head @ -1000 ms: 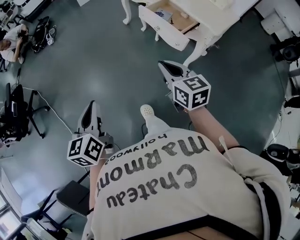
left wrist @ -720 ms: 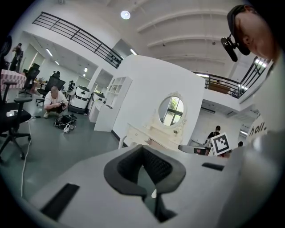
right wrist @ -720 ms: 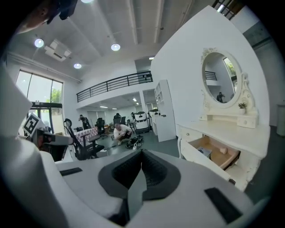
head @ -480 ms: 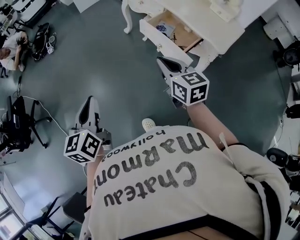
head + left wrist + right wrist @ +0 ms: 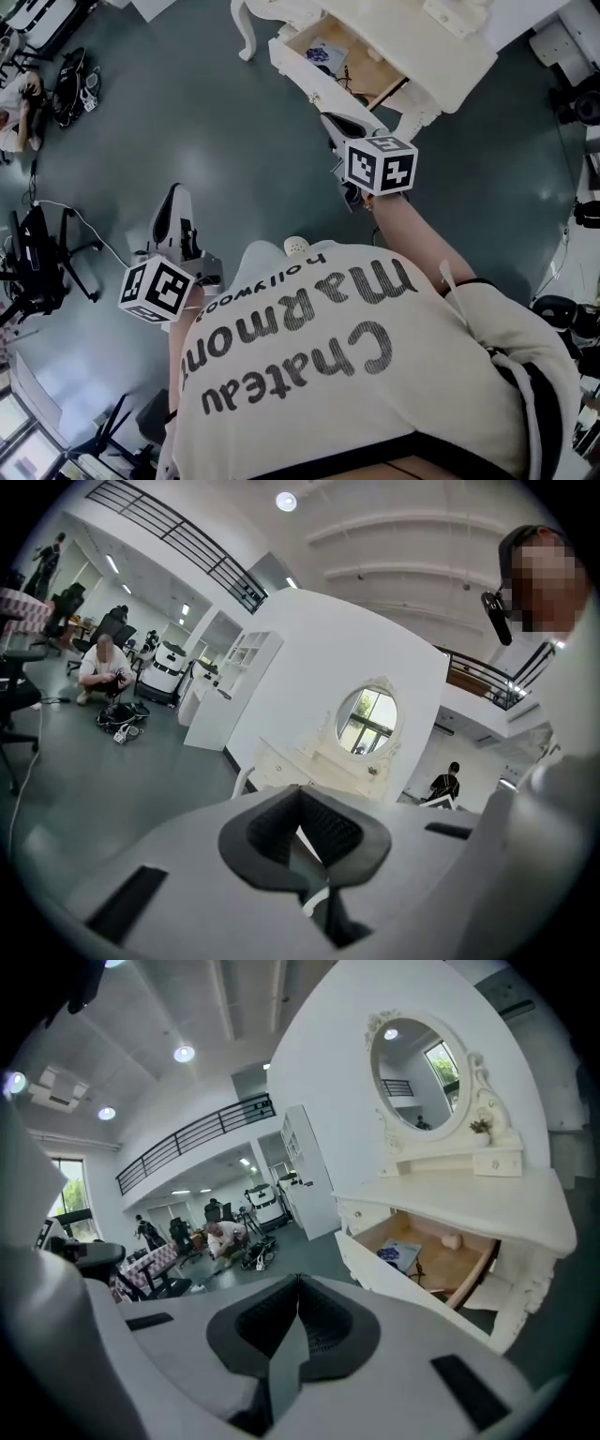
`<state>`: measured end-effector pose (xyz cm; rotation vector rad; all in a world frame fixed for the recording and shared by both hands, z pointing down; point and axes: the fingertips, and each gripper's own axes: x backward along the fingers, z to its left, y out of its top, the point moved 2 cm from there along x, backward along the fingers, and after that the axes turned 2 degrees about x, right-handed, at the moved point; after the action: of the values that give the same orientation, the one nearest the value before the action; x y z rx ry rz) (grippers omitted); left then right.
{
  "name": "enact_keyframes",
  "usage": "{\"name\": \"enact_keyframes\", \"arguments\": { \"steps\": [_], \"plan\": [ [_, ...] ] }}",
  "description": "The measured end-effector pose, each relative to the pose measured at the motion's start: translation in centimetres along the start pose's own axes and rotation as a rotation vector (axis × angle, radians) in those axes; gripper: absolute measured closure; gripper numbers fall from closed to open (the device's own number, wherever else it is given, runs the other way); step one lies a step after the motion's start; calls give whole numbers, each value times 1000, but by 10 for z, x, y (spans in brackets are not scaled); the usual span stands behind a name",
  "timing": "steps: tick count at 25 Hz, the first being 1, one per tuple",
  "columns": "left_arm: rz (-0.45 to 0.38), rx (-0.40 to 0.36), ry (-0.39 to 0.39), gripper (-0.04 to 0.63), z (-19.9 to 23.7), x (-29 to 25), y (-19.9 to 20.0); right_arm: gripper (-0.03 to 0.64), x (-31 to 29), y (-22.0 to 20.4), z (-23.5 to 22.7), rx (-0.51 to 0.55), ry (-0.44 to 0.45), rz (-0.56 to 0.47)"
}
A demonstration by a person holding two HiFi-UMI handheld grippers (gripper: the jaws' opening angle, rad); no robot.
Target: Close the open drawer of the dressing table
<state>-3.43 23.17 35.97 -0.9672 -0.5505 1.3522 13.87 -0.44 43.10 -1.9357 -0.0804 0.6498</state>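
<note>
The right gripper [image 5: 339, 124] is hanging in the head view with its jaws pressed together and nothing between them. It is pointing up the picture at the open drawer [image 5: 323, 58], close below the front panel. The drawer is standing pulled out of the white desk [image 5: 422, 42]. Its front is running from upper left to lower right, so the closing push probably has to go square to it, toward the upper right. The left gripper [image 5: 172, 202] is hovering well apart from the drawer over the bare grey floor [image 5: 216, 122], so the right one is the nearer.

In the left gripper view, the left gripper [image 5: 302, 832] is showing its jaws together and empty. The desk [image 5: 309, 766] is standing far ahead of it under an oval mirror [image 5: 366, 721], with open floor between.

In the right gripper view, the right gripper [image 5: 298, 1321] is likewise showing closed, empty jaws. The drawer [image 5: 431, 1260] is lying ahead and to the right, gaping toward the camera, with a blue item [image 5: 398, 1253] lying on its wooden bottom. A wide hall with a balcony railing is opening out to the left.
</note>
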Motion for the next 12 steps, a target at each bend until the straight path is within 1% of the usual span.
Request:
{"name": "enact_keyframes", "arguments": {
  "steps": [3,5,7,10,11,12],
  "plan": [
    [16,10,13,588,9,-5,1,591,-9,-26,-12,-37,-28,67],
    [25,17,23,588,16,-10,3,589,-12,-38,-23,-74,-72,91],
    [34,19,18,588,20,-19,5,589,-18,-46,-35,-120,-118,93],
    [65,20,-6,588,28,-39,4,579,-25,-56,-48,-201,-161,91],
    [77,23,-15,588,31,-47,4,568,-28,-58,-51,-225,-172,93],
    [87,27,-26,588,34,-56,5,539,-31,-59,-53,-246,-179,94]
  ]
}}
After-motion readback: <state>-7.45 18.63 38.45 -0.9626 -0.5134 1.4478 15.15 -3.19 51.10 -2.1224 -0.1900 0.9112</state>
